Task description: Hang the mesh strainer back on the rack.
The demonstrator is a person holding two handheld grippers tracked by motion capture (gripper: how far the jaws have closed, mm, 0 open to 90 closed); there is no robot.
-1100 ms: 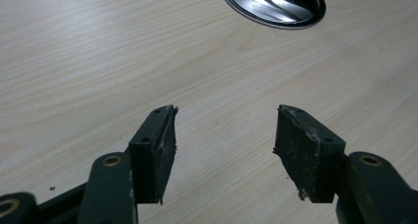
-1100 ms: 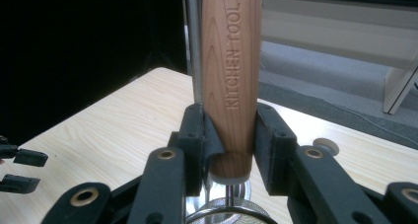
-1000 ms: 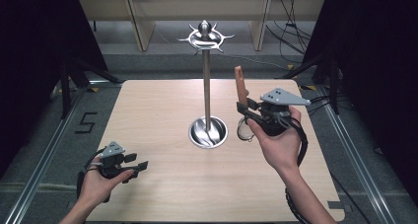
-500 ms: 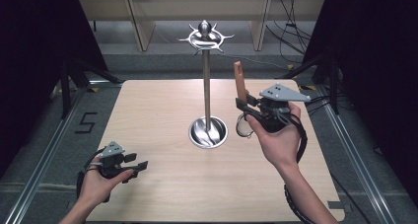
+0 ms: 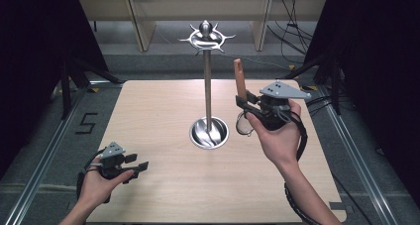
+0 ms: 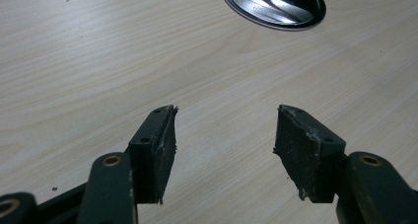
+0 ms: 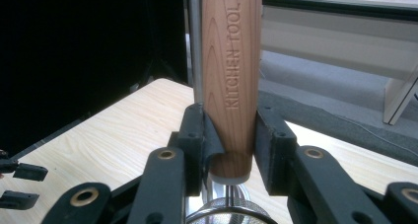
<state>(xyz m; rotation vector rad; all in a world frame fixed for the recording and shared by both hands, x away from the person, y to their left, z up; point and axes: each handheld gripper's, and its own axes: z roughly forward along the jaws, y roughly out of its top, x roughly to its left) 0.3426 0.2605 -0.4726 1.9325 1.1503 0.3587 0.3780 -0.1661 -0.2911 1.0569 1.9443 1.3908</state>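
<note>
The right gripper is clamped on a wooden handle stamped KITCHEN TOOL, its pads pressing both sides of the round shaft near the lower end of the wood. The tool stands upright in the air just beside the pole of a steel stand, with a metal ring hanging under the grip; its working end is hidden by the hand. The stand's hooks sit above the handle's top, and its dish-shaped base rests on the table. The left gripper hovers low over the near left of the table, jaws well apart and empty. The handle looks stiff, light and dry, smooth enough that a round shaft could twist or slide between flat pads, so a firm squeeze across the wood is the sound hold. Gripped this low, the long part above may lean if knocked against the pole. For hanging, the ring is probably what has to meet a hook, so it needs to stay free
</note>
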